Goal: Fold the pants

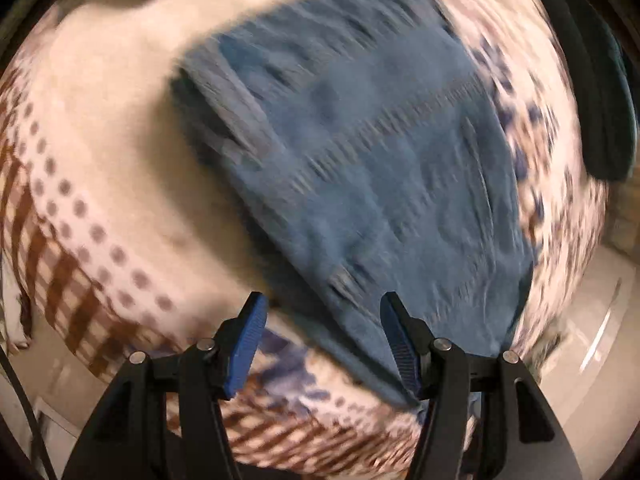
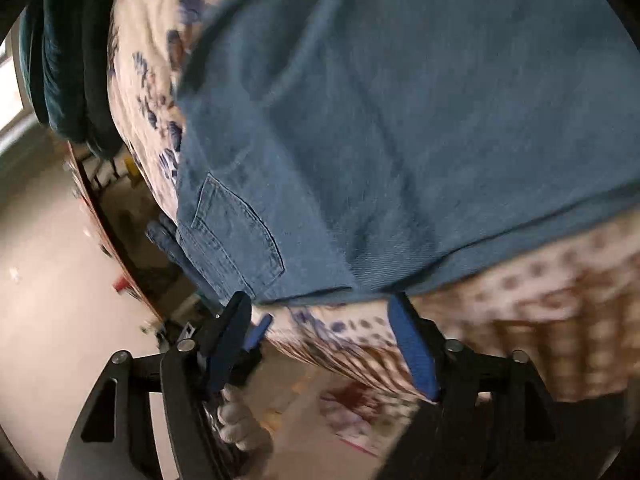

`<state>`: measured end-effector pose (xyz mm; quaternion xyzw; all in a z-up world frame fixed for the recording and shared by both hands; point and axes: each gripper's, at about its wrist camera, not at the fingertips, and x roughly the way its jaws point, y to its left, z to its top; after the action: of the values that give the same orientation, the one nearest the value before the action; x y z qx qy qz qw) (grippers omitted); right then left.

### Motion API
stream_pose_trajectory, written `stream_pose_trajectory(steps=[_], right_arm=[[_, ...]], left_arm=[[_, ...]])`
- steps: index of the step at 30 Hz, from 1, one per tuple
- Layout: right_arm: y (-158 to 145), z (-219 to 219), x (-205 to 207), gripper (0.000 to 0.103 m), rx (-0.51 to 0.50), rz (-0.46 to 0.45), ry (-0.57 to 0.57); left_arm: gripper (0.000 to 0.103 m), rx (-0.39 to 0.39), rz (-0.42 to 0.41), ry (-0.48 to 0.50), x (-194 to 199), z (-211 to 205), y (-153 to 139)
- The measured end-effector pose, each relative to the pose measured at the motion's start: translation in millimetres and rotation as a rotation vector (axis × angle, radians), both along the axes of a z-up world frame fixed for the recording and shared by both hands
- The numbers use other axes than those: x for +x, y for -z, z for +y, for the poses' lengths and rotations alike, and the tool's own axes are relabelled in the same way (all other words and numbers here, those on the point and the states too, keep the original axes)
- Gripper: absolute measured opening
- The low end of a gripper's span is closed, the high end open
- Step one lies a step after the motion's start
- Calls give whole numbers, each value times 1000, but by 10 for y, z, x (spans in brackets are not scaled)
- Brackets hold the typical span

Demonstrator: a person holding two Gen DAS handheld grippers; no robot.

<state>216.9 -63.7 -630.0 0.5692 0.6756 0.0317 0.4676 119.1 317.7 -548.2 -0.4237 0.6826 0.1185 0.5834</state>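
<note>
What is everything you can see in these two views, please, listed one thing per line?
jeans: one pair, blue denim, lying on the bedspread; back pocket near the right gripper.
bedspread: one, cream with brown dots, brown checks and blue flowers, under the jeans.
cushion: one, dark teal, at the far edge of the bedspread.
floor: pale, beside the bed.
left gripper: one, black with blue fingers, open over the near end of the jeans, nothing held.
right gripper: one, black with blue fingers, open at the jeans' near edge, nothing held.
</note>
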Motion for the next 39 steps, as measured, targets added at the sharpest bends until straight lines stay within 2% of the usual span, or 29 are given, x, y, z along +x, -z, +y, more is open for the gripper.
stream_pose_trajectory(steps=[4, 8, 9, 10, 11, 13, 17, 20, 23, 24, 25, 27, 28, 30, 31, 32, 33, 35, 37, 38, 39], right_arm=[[293, 227, -64, 69, -42, 8, 92], [362, 237, -54, 52, -95, -17, 189], [371, 238, -64, 40, -115, -18, 199], [383, 220, -32, 28, -142, 0, 192], [401, 231, -52, 23, -160, 7, 207], [376, 267, -78, 18, -176, 5, 219], [75, 348, -195, 14, -193, -17, 218], [-121, 378, -274, 14, -201, -11, 185], [-91, 352, -380, 15, -195, 21, 139], [54, 383, -383, 16, -176, 52, 109], [120, 381, -380, 17, -168, 63, 91], [178, 354, -317, 21, -122, 40, 77], [109, 284, -312, 25, -104, 13, 87], [-38, 123, -385, 61, -135, -20, 101], [-111, 24, -441, 67, -150, -28, 125], [-169, -77, -506, 72, -170, -19, 152], [-195, -159, -563, 72, -189, -6, 173], [-162, -349, -702, 72, -228, 16, 232], [-74, -510, -819, 66, -278, 19, 306], [-30, -568, -872, 34, -299, 20, 350], [10, -580, -907, 16, -327, 60, 358]], left_arm=[[57, 58, -43, -37, 128, 230, -22], [57, 160, -100, -21, 266, 421, -141], [56, 173, -106, -15, 306, 434, -131], [49, 194, -109, -12, 342, 450, -111], [34, 209, -114, -1, 367, 440, -93], [17, 271, -114, 19, 382, 453, -116], [13, 315, -170, -2, 242, 491, -359], [13, 341, -182, 29, 173, 500, -476], [14, 362, -138, 54, 187, 503, -273], [15, 363, -119, 59, 197, 514, -173], [17, 337, -100, 53, 194, 541, -75], [21, 305, -98, 32, 162, 592, -90], [22, 291, -98, 37, 136, 608, -158], [23, 281, -105, 51, 62, 624, -342], [25, 294, -113, 73, 39, 601, -450], [25, 323, -126, 110, 42, 567, -560], [26, 341, -142, 134, 67, 543, -615], [26, 450, -189, 219, 207, 463, -715], [26, 499, -209, 260, 367, 441, -695], [26, 515, -215, 268, 435, 440, -671], [26, 530, -206, 279, 505, 443, -640]])
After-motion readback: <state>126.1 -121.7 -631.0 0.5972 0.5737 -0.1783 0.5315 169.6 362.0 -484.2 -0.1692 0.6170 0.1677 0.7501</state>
